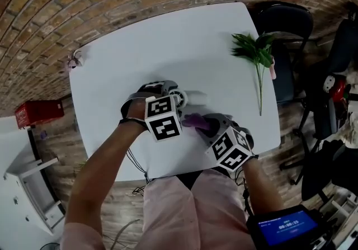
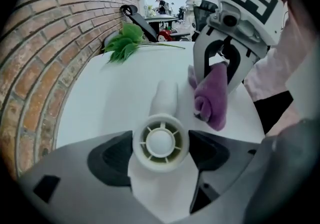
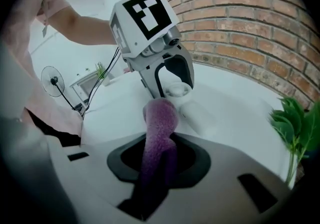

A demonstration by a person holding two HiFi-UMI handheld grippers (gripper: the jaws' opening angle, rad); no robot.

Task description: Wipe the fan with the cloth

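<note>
While lying on the white tabletop (image 1: 168,47), clamped at its round grille between the fingers of the left gripper (image 1: 170,97): small white fan (image 2: 160,142). Pinched tight in the fingers of the right gripper (image 2: 216,75), rolled purple cloth (image 3: 159,123), tip just beside the fan's handle. Well apart, at the tabletop's edge, green leafy sprig (image 1: 254,50).
</note>
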